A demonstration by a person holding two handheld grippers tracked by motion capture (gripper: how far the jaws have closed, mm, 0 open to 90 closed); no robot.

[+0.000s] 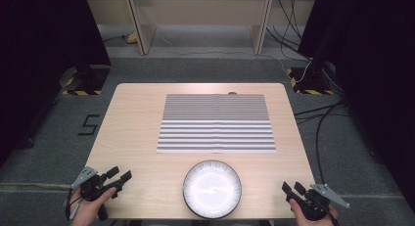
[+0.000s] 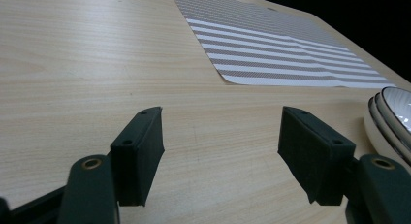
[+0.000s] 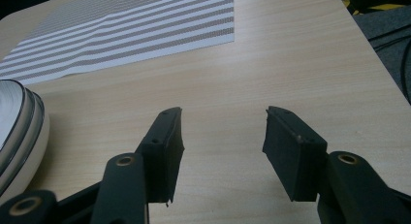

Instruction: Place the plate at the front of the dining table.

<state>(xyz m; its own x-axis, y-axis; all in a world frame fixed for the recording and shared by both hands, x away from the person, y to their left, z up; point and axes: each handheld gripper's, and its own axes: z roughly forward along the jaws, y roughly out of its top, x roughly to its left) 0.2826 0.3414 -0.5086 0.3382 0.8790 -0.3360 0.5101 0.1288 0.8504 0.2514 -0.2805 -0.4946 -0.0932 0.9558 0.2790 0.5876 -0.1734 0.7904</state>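
Between the two tongs, at the near edge of the counter, sits a round bowl with a white inside and dark rings around its rim. Its middle shines so bright in the high view that you cannot tell if anything is in it. In the left gripper view just a slice of the bowl peeks in at the right edge, and the rest is cut off. In the right gripper view a slice of the bowl peeks in at the left edge. A small dark spot lies past the far edge of the striped mat, too small to make out.

The left tongs are well apart from the bowl on one side, and the right tongs are well apart from it on the other side. The mat lies flat beyond the bowl, farther from both tongs.

Both tongs are spread wide, with bare wood showing between their black pads, and they pinch nothing. The left hand holds its tongs low over the counter's near corner, pointing in toward the mat. The right hand holds its tongs low by the other near corner, also pointing inward. Both hands are cut off at the bottom of the high view.
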